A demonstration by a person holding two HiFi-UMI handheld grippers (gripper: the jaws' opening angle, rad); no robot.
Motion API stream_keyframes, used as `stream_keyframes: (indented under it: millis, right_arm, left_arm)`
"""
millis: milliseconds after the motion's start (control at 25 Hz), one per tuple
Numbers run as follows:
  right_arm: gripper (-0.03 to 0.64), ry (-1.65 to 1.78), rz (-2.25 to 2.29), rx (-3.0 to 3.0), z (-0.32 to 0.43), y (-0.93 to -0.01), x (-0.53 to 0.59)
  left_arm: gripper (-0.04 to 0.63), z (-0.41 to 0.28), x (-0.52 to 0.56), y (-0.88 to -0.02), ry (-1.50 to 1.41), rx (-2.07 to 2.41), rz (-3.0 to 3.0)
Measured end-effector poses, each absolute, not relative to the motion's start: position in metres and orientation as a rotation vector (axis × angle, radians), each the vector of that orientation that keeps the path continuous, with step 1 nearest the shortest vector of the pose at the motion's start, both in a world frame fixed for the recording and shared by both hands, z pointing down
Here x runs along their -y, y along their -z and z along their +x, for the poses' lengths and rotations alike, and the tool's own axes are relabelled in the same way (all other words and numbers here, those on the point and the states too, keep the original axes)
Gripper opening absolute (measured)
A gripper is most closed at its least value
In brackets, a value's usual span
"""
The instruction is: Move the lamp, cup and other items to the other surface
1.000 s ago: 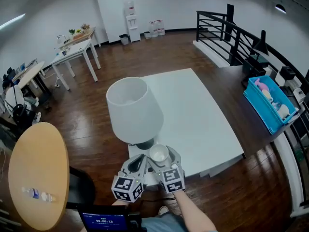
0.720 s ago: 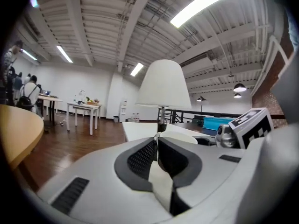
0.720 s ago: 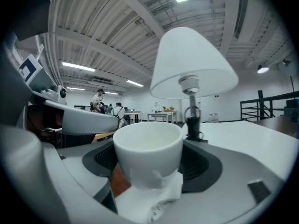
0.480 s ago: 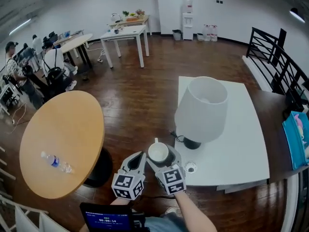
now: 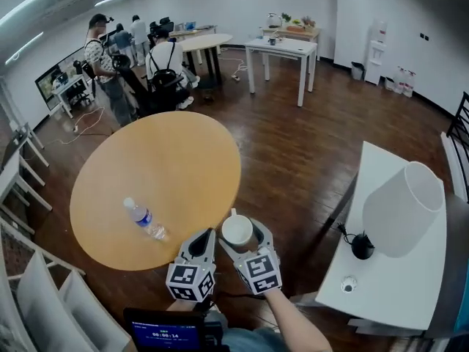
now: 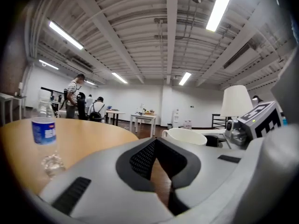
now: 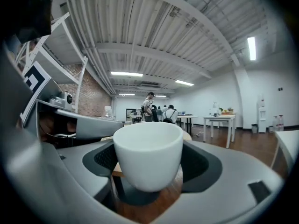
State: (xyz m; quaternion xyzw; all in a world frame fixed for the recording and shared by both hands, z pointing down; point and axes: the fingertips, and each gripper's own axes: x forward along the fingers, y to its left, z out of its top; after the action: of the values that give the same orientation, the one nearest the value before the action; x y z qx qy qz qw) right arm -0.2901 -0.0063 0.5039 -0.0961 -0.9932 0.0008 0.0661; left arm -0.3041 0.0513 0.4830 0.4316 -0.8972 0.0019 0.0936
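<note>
Two tables share the head view now, and that is the main change. A second ago the white table [image 5: 396,299] filled the middle in front of us. Now it lies at the right edge, and the round wooden table [image 5: 154,174] is in front of the grippers. We judge that we have turned from the first surface toward the other one.

The lamp [image 5: 401,210] has not come with us. It stands on the white table, so it is left for a later trip.

The left gripper [image 6: 155,166] carries nothing. Its jaws have just been closing and now they meet, with only the floor showing beyond them.

The right gripper [image 5: 244,237] has its jaws drawn in on the cup [image 7: 147,148]; the pads press on both sides of its wall and the cup is upright. A second ago this same grip was near the lamp's base, above the white table. Now the cup hangs just beside the near edge of the round table and, as far as we can tell, not yet over its top. In our judgement the cup is almost delivered: it remains to reach over the top and set it down, clear of the water bottle [image 5: 144,219] that stands there.

A small round thing [image 5: 349,284] stays on the white table near the lamp; it is too small for us to name.
</note>
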Motion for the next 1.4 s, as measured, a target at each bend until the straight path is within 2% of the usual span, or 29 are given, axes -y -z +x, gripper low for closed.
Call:
stream_keyframes:
  millis: [360, 560, 920, 1040, 1400]
  right_arm:
    - [0.382, -0.027, -0.647, 2.86, -0.373, -0.537, -0.118]
    - [0.382, 0.015, -0.735, 2.815, -0.409, -0.557, -0.164]
    - [0.393, -0.031, -0.714, 2.78, -0.43, -0.591, -0.176]
    - [0.422, -0.032, -0.719, 2.809, -0.43, -0.586, -0.177]
    - [0.423, -0.044, -0.719, 2.817, -0.427, -0.579, -0.171]
  left_arm:
    - [0.005, -0.355, -0.184, -0.495, 0.016, 2.765, 0.931]
    - [0.005, -0.379, -0.224, -0.507, -0.001, 2.769, 0.863]
    - [0.005, -0.397, -0.231, -0.516, -0.032, 2.757, 0.886]
    - [0.005, -0.396, -0.227, -0.524, -0.02, 2.741, 0.887]
    - [0.005, -0.391, -0.222, -0.518, -0.016, 2.756, 0.884]
